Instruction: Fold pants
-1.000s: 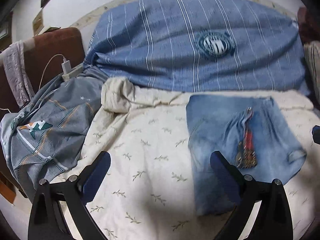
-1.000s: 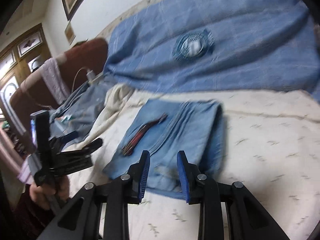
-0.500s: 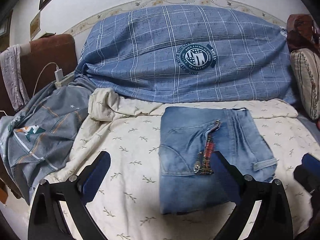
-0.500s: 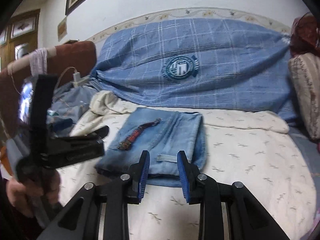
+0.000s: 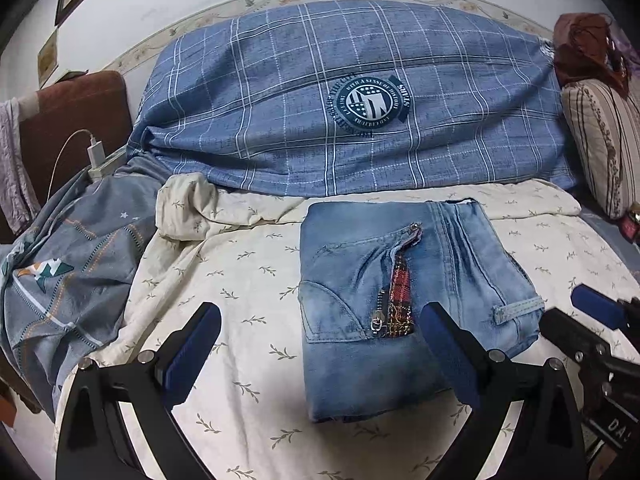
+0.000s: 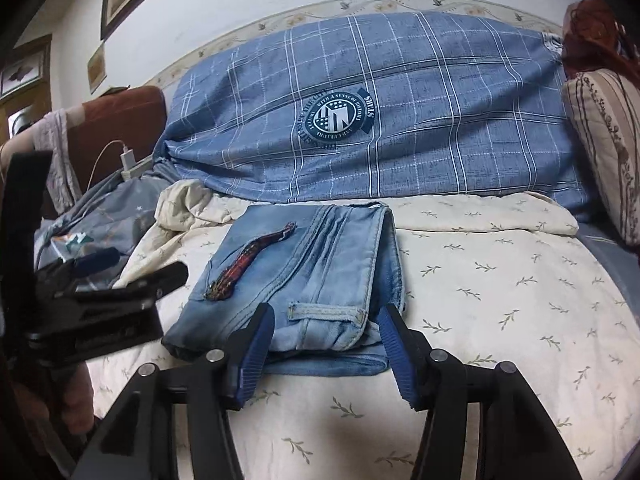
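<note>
Light blue jeans (image 5: 400, 304) lie folded into a compact rectangle on the cream leaf-print sheet (image 5: 248, 280), zip and red plaid lining facing up. My left gripper (image 5: 320, 344) hovers wide open over their near left part, nothing between its fingers. In the right wrist view the jeans (image 6: 304, 276) lie just ahead of my right gripper (image 6: 326, 344). Its jaws are opening, and the near edge with the belt loop (image 6: 324, 312) lies between the tips, pads not pressing on it. The left gripper (image 6: 100, 280) shows at the left, held by a hand (image 6: 76, 400).
A big blue checked cover with a round badge (image 5: 360, 108) is heaped along the wall behind. Grey patterned bedding (image 5: 72, 272) bunches at the left beside a charger and cable (image 5: 96, 152). A striped pillow (image 5: 604, 148) stands at the right.
The right gripper's jaws have spread from nearly shut to about half wide, and it has come closer to the jeans' near edge. The left gripper stays wide open and has shifted slightly sideways.
</note>
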### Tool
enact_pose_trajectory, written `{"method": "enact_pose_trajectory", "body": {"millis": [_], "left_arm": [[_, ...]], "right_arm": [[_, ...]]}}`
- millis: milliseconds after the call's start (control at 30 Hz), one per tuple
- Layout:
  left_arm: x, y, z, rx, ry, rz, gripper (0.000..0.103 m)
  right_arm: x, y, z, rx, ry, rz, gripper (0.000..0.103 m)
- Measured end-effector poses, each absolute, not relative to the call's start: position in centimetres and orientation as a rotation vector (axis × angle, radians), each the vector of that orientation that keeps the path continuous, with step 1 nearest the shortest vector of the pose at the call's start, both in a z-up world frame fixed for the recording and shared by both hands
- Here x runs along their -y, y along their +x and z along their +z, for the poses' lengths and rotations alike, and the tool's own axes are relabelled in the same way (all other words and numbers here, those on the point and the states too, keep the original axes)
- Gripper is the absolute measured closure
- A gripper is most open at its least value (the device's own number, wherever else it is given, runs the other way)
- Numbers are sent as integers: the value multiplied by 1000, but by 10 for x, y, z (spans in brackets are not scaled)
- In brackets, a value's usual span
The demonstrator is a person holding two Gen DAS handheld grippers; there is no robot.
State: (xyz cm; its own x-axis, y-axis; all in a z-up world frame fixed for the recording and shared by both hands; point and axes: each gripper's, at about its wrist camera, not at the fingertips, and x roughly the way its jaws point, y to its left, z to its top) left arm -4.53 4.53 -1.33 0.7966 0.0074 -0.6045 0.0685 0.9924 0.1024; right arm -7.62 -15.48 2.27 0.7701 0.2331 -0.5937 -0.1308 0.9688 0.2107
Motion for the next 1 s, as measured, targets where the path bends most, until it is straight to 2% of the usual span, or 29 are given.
{"method": "enact_pose_trajectory", "body": {"millis": [1000], "left_arm": [[-51, -42, -15, -682, 107, -46, 3]], "right_arm": [[144, -72, 25, -645, 158, 219, 45]]}}
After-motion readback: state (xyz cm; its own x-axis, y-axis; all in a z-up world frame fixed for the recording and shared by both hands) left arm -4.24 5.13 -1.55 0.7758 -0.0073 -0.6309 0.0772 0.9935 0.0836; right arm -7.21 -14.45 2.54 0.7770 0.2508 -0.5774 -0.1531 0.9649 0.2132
